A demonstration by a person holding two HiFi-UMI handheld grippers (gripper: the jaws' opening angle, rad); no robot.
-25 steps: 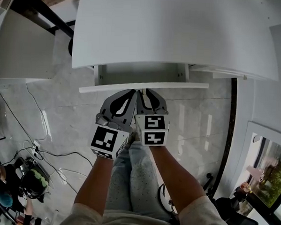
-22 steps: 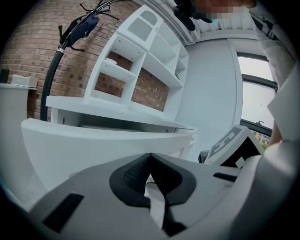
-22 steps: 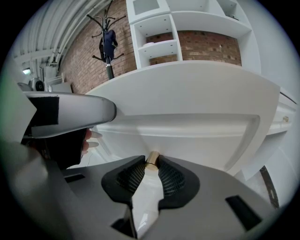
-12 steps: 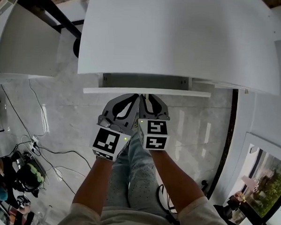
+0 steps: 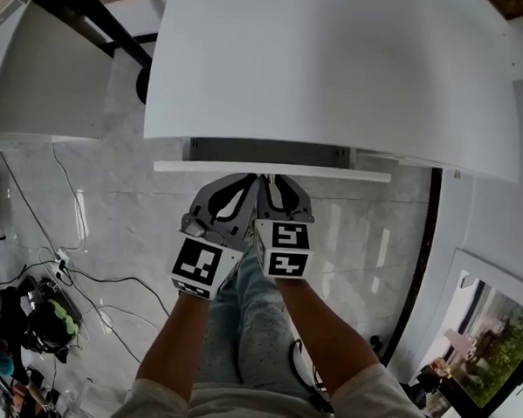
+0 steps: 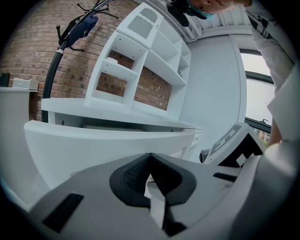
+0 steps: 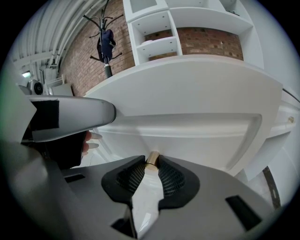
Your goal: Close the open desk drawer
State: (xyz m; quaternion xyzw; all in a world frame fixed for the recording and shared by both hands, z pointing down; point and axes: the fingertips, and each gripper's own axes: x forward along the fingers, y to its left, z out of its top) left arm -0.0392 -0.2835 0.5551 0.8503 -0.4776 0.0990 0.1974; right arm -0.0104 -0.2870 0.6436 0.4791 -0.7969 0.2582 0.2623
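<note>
The white desk [image 5: 339, 68] has a drawer whose front panel [image 5: 333, 174] stands out a little, leaving a narrow dark gap under the desktop. A small gold knob [image 7: 153, 158] sits on the drawer front [image 7: 197, 136], and my right gripper [image 7: 151, 162] is shut on it, pads pressing both sides. In the head view the right gripper [image 5: 267, 176] meets the panel's middle. Close beside it on the left, my left gripper [image 5: 251, 173] also points at the panel. In its own view the left gripper [image 6: 150, 155] is shut and holds nothing, short of the drawer front [image 6: 103, 145].
Another white table [image 5: 41, 70] stands at the left. Cables [image 5: 91, 282] and gear lie on the tiled floor at the lower left. The person's legs [image 5: 247, 325] are under the grippers. A white shelf unit [image 6: 140, 61] rises behind the desk against a brick wall.
The drawer has slid inward: a second ago its inside showed widely, now only a thin gap remains. Both grippers followed it toward the desk.
</note>
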